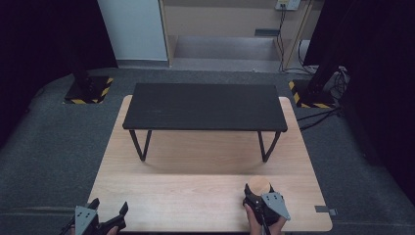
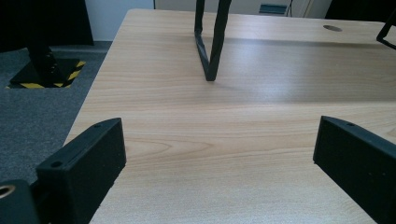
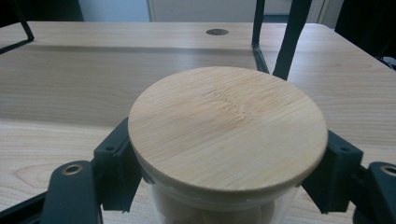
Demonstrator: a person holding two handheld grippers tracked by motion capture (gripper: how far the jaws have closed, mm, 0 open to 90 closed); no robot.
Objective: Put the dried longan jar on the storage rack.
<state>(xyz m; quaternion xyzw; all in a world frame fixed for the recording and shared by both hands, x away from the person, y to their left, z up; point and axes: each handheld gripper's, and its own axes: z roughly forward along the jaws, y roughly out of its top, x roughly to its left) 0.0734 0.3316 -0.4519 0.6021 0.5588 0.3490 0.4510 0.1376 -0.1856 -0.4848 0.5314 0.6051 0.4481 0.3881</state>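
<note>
A clear jar with a round wooden lid (image 3: 228, 128) sits between the jaws of my right gripper (image 1: 258, 199), which is shut on the jar's sides just under the lid. In the high view the jar (image 1: 259, 186) stands near the front right of the light wooden table (image 1: 195, 166). Pale contents show through the glass below the lid. My left gripper (image 1: 108, 215) is at the table's front left edge, open, with bare tabletop between its jaws (image 2: 219, 163).
A low black bench-like shelf (image 1: 204, 105) on thin metal legs (image 2: 211, 42) stands across the back half of the table. Grey carpet surrounds the table. Black stands with yellow-black striped bases (image 1: 89, 90) flank the far corners, with cables (image 1: 318, 115) at the right.
</note>
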